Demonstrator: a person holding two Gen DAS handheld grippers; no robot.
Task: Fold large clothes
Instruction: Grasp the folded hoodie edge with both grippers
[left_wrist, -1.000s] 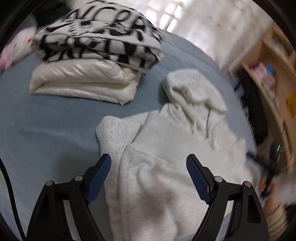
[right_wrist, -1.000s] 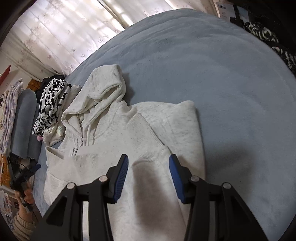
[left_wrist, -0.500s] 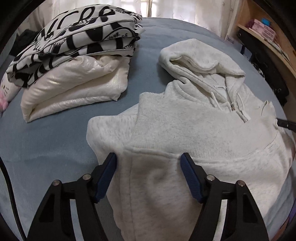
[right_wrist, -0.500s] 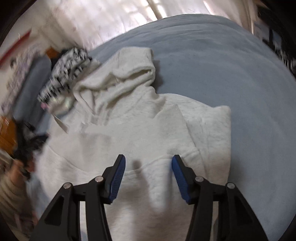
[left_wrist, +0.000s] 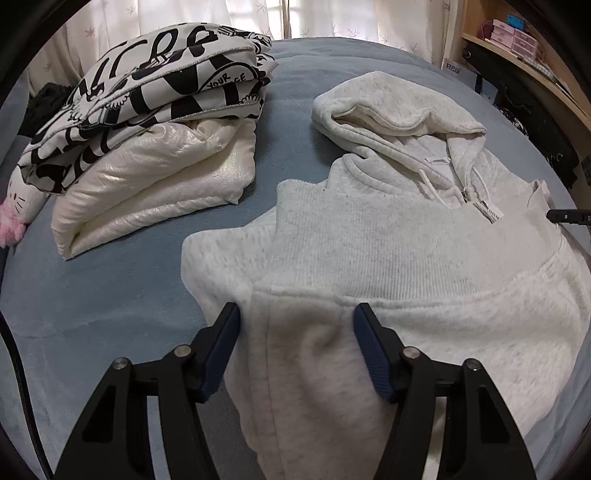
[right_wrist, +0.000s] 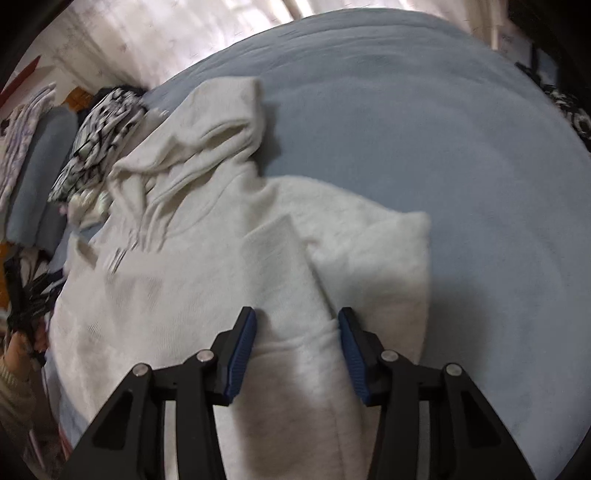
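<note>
A light grey hoodie (left_wrist: 406, 236) lies on the blue bed (left_wrist: 92, 295), in the centre and right of the left wrist frame, with its hood toward the top and the lower part folded up over the chest. The left gripper (left_wrist: 295, 325) is at the bottom centre of that frame. Its jaws have just been closing and stand about half open, with a raised ridge of the hoodie fabric between the blue pads; I cannot tell if the pads press on it. In the right wrist frame, which is blurred, the right gripper (right_wrist: 297, 325) stands at the bottom centre over the folded edge, also about half open with fabric between. A stack of folded clothes (left_wrist: 147, 136) sits in the upper left of the left wrist frame.
</note>
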